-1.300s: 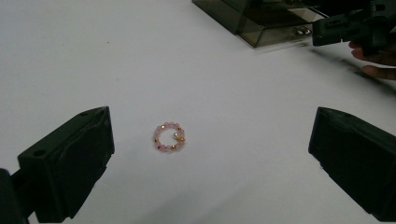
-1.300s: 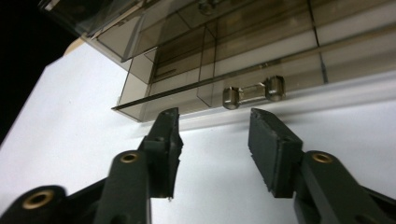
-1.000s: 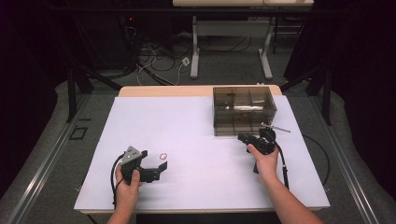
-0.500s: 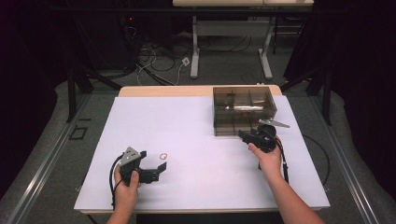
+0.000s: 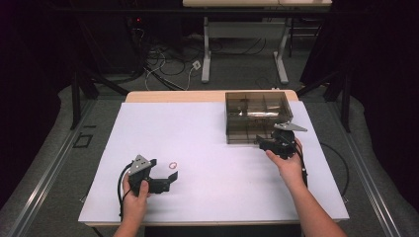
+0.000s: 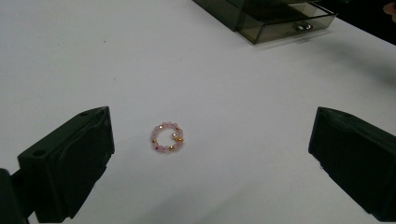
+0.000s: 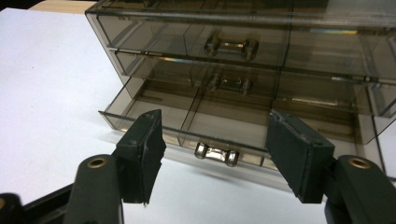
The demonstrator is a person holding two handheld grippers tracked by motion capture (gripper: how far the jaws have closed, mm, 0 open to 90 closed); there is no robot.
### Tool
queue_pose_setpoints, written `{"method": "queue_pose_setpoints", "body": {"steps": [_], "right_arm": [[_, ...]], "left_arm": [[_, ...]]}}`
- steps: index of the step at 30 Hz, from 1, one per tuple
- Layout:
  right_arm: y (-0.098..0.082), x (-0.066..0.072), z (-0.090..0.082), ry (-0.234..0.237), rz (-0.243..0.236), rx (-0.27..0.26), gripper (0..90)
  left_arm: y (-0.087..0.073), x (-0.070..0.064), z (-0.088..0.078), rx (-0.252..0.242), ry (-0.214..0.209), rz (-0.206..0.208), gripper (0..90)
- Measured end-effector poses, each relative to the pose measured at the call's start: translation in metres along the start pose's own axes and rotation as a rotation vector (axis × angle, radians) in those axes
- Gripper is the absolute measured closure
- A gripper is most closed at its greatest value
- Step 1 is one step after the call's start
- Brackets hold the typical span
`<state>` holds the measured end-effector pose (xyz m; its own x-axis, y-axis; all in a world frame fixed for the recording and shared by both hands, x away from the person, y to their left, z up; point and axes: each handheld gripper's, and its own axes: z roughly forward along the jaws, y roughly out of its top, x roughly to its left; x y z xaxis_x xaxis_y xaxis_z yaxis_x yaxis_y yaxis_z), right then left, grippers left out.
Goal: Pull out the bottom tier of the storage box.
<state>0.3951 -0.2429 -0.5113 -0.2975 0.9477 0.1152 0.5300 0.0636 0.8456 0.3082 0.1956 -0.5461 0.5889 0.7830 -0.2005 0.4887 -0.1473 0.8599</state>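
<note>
Meanwhile, the left gripper rested near the desk's front-left corner, its jaws wide apart, with the pink beaded ring lying flat on the white surface just ahead of them, touching neither. Toward the back-right corner stood the smoky drawer box, its bottom drawer pulled partly out. The right gripper hovered just before that drawer's metal knob; its jaws had just been opening, flanking the knob without touching it.
</note>
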Motion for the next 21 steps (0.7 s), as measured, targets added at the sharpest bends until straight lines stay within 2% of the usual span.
{"method": "queue_pose_setpoints", "body": {"steps": [1,2,3,5,9,11,13,19,21], "right_arm": [[0.002,0.0,-0.001,-0.013,-0.021,-0.003,36.2],[0.002,0.0,-0.001,-0.013,-0.021,-0.003,36.2],[0.004,-0.001,-0.001,-0.016,-0.038,0.011,36.3],[0.006,-0.002,0.0,-0.013,-0.04,0.012,36.5],[0.008,-0.006,0.001,-0.028,-0.047,0.018,38.4],[0.011,-0.009,0.001,-0.058,-0.09,0.014,39.7],[0.013,-0.012,0.002,-0.064,-0.109,0.023,40.9],[0.018,-0.021,0.003,-0.06,-0.084,0.03,44.2],[0.019,-0.03,0.003,-0.041,-0.047,0.044,46.6]], "left_arm": [[0.0,0.0,-0.001,-0.003,0.002,-0.005,0.1],[0.0,0.0,-0.001,-0.003,0.002,-0.005,0.1],[0.0,0.001,-0.002,-0.005,0.004,-0.003,0.1],[-0.001,0.002,-0.002,-0.003,0.007,-0.013,0.1],[-0.002,0.003,-0.003,0.0,0.014,-0.007,0.1],[-0.003,0.003,-0.003,0.001,0.02,-0.012,0.1],[-0.004,0.004,-0.004,0.001,0.025,-0.015,0.1],[-0.006,0.006,-0.007,0.002,0.039,-0.03,0.1],[-0.007,0.006,-0.008,0.003,0.045,-0.027,0.1]]}}
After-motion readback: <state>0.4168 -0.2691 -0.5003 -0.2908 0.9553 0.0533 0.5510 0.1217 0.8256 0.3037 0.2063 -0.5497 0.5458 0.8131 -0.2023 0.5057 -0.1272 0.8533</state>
